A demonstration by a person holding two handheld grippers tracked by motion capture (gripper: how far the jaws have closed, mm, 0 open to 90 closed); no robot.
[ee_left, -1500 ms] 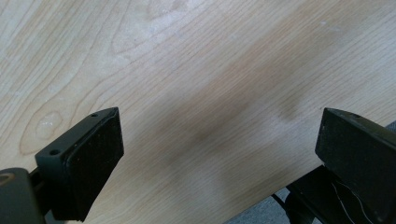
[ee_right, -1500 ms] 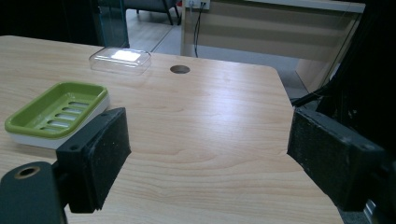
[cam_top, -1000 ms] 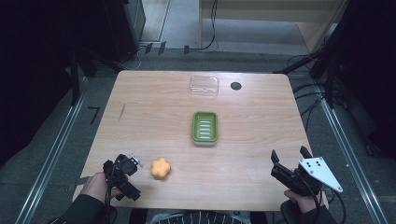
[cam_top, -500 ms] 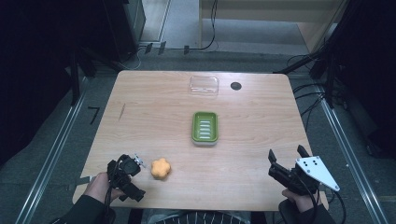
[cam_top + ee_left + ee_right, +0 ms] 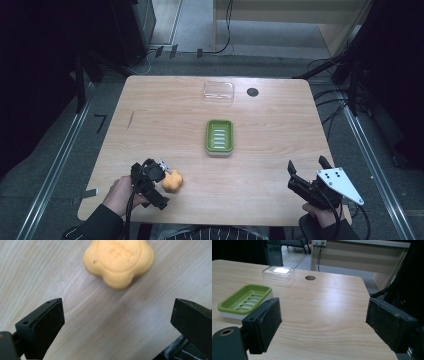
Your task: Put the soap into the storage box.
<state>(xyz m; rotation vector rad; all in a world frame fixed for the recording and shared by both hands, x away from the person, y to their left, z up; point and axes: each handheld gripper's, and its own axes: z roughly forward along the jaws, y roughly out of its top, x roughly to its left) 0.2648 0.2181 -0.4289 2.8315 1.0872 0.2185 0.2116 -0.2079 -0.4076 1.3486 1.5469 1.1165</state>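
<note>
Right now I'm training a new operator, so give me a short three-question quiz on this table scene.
1. True or false: the left gripper is shut on the orange soap.
2. What lies in the green soap dish? A) soap B) nothing C) lid
3. Which thing lies farthest from the person: dish, soap, or clear lid?

Key: 1 false, its jaws stand open, soap ahead of them. 2 B. 3 the clear lid.
</note>
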